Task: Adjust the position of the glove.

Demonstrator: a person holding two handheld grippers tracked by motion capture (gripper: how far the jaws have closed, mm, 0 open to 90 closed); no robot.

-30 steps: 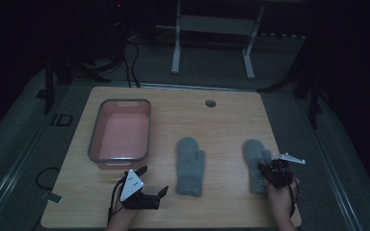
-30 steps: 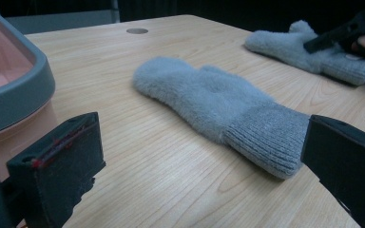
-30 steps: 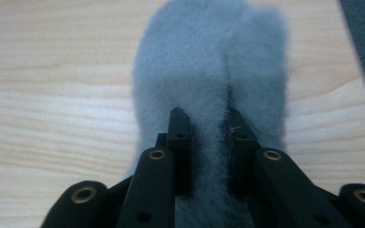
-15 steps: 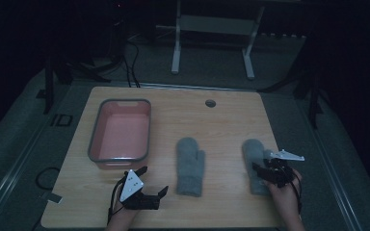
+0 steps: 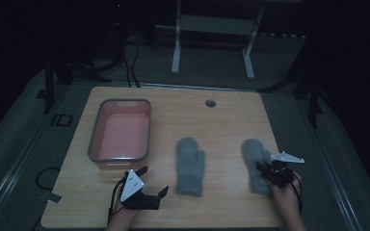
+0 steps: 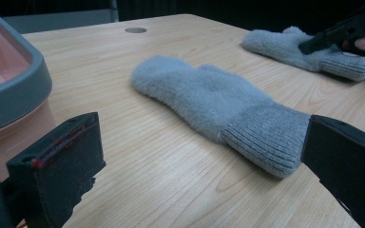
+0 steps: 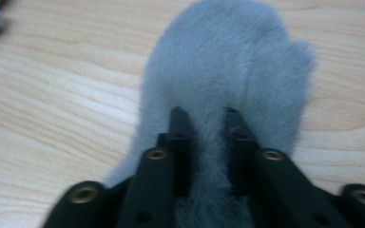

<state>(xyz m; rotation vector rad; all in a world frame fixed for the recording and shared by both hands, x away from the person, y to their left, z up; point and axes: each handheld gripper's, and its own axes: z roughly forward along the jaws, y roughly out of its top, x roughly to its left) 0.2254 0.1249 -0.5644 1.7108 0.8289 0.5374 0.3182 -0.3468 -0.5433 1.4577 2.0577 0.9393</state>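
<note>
Pinching a ridge of fleece, the right gripper (image 5: 266, 169) has its jaws closed on the right mitten (image 5: 254, 159), which lies flat near the counter's (image 5: 221, 120) 4 o'clock corner; the jaws have just been closing, and the right gripper view shows the grey pile bunched between them just above the cuff. The mitten looks light, soft and floppy, so it will likely sag and drape when lifted rather than hold its shape, and a shallow pinch of fuzz alone could slip free. The ribbed cuff, denser and less fluffy, seems the surer place to hold. A second mitten (image 5: 190, 165) lies at the counter's 6 o'clock, well apart from the first, its cuff toward the person. The left gripper (image 5: 144, 190) rests at about 7 o'clock with jaws wide open and nothing between them, near that cuff. A pink tub (image 5: 120, 132) sits at 9 o'clock, its inside bare.
</note>
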